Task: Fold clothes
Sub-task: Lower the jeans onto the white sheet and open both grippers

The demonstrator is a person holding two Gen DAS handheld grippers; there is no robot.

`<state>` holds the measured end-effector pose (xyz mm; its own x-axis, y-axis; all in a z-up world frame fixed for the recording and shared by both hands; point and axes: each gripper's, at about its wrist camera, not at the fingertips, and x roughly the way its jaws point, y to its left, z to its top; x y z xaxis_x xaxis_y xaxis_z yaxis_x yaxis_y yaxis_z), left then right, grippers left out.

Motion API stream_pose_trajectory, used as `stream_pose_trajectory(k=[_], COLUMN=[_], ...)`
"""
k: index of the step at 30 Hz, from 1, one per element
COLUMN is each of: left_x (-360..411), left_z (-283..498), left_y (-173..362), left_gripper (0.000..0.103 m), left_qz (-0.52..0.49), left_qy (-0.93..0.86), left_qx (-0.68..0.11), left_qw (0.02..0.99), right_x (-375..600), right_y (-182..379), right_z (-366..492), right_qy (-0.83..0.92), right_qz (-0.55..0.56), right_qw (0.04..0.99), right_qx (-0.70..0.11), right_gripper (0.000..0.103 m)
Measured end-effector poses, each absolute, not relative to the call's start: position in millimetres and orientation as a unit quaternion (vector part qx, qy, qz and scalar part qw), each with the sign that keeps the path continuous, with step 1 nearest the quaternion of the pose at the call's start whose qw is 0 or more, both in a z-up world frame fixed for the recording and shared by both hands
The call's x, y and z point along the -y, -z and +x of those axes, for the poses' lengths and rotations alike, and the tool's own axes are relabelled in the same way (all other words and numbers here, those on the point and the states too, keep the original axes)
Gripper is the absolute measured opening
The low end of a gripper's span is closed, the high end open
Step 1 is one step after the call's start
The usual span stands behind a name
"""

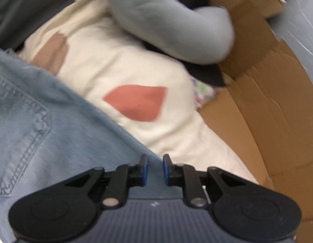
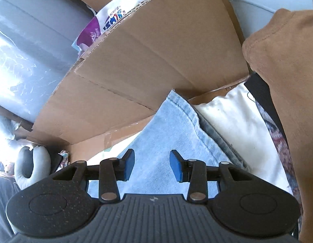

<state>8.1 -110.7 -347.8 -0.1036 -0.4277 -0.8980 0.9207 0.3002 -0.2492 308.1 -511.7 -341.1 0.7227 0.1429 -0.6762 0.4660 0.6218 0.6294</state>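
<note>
The left gripper (image 1: 155,169) hung over the folded light-blue denim jeans (image 1: 45,121), its blue-padded fingers (image 1: 144,168) a narrow gap apart with nothing between them. The right gripper (image 2: 152,167) stood with fingers (image 2: 177,167) parted wider, also empty, above the same jeans (image 2: 172,129). The jeans lay on a cream cloth with red and tan patches (image 1: 115,60) inside a brown cardboard box (image 1: 267,105). A grey U-shaped neck pillow (image 1: 166,20) rested at the box's far end, and a tan garment (image 2: 288,81) filled the right-wrist view's edge.
</note>
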Motion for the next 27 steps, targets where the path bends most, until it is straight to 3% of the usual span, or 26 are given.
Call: stream_pose_trajectory(k=[10, 27], left_x=[114, 102], left_z=[-73, -163], left_y=[337, 347], left_gripper=[0.040, 0.041], left_qz=[0.348, 0.423], left_qy=[0.644, 0.755], left_qx=[-0.453, -0.355], left_qw=[0.509, 0.354], right_x=[505, 483], right_y=[368, 399], right_z=[273, 211], right_qy=[0.086, 0.089], right_qz=[0.429, 0.419], right_qw=[0.819, 0.815], right_qx=[-0.372, -0.390], right_gripper=[0.046, 0.047])
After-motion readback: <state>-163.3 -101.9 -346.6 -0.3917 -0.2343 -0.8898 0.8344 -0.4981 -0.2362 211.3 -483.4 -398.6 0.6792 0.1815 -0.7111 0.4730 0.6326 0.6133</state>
